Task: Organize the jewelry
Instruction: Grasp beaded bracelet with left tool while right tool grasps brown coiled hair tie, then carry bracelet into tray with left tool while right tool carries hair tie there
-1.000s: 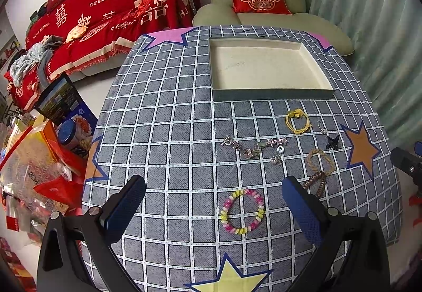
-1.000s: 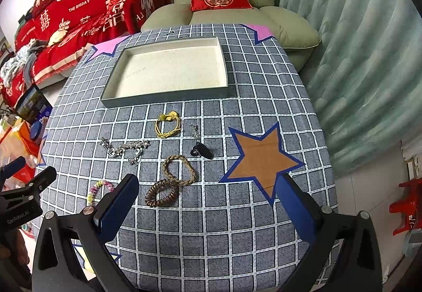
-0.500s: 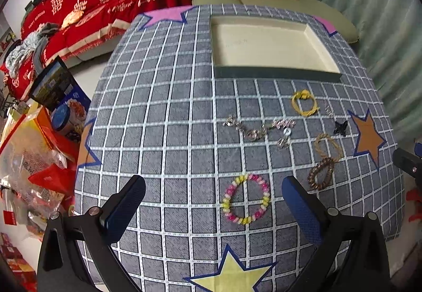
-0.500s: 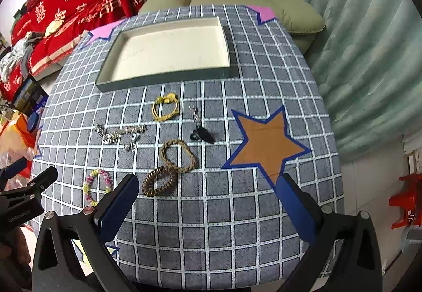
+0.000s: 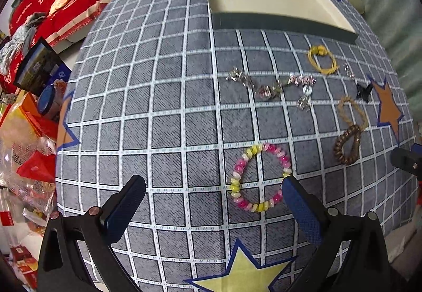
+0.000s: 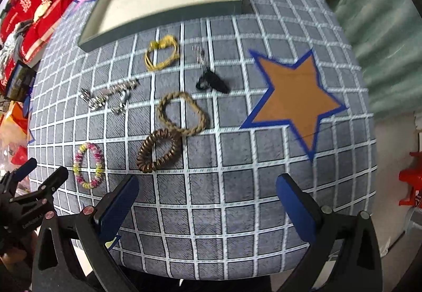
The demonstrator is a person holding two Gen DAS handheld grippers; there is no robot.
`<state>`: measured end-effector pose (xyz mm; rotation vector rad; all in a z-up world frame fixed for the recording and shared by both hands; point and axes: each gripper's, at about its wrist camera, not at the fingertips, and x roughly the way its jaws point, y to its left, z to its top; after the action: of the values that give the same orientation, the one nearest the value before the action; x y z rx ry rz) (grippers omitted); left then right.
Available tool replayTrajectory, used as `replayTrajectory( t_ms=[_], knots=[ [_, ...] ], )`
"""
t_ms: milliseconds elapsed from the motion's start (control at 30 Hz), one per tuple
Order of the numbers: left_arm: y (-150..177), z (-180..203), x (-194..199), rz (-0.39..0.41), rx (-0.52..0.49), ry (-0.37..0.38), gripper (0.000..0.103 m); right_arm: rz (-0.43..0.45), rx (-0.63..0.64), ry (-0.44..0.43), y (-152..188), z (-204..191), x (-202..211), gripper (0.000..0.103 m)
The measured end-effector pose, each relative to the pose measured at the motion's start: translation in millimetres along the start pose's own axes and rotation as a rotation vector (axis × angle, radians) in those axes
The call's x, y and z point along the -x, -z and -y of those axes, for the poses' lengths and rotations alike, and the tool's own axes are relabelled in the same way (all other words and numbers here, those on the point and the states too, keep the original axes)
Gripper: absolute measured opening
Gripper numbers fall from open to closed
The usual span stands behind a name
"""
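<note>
My left hand-held gripper (image 5: 213, 193) hung wide open over the near edge of the bench (image 5: 158, 107), nothing between its blue pads. The pink-and-yellow bead bracelet (image 5: 259, 177) lay flat on the checked cloth just ahead, its rim just beside the right pad. Further out sat the silver charm bracelet (image 5: 274, 85), stretched in a line. My right hand-held gripper (image 6: 207, 197) was spread just as wide and held nothing. Right ahead of its left pad lay the brown coil hair tie (image 6: 159, 151), touching the braided tan loop (image 6: 183, 112) beyond it. The black clip (image 6: 212, 81) sat past that, near the orange star (image 6: 292, 95), and the yellow cord bracelet (image 6: 161, 53) lay close to the front wall of the shallow tray (image 6: 163, 20). The tray's cream floor was bare. All the pieces lay on the cloth.
</note>
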<state>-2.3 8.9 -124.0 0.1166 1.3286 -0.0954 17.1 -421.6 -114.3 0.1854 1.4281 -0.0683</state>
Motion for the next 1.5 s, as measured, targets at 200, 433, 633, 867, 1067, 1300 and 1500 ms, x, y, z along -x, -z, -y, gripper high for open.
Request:
replayTrajectory(
  t_ms=[200, 433, 633, 867, 1067, 1300, 1500],
  knots=[
    [3, 2, -15, -0.016, -0.015, 0.011, 0.103, -0.065, -0.094, -0.015, -4, 4, -27, 0.103],
    [3, 2, -26, -0.016, -0.017, 0.018, 0.103, -0.08, -0.159, -0.046, -9, 8, -39, 0.102],
    [2, 6, -39, -0.038, -0.027, 0.025, 0.095, -0.082, -0.194, -0.046, -10, 5, -42, 0.091],
    [4, 32, -47, -0.007, -0.078, 0.041, 0.082, -0.064, -0.112, 0.054, -15, -29, -61, 0.07],
    [-3, 71, -46, 0.009, -0.146, 0.07, 0.042, -0.05, -0.046, 0.105, -7, -57, -62, 0.019],
    [-11, 113, -31, -0.026, -0.113, 0.159, 0.018, -0.053, -0.121, 0.023, -3, -45, -52, 0.011],
    [-24, 124, -22, -0.013, -0.051, 0.221, 0.018, -0.016, -0.144, -0.02, 1, -24, -43, 0.011]
  ],
)
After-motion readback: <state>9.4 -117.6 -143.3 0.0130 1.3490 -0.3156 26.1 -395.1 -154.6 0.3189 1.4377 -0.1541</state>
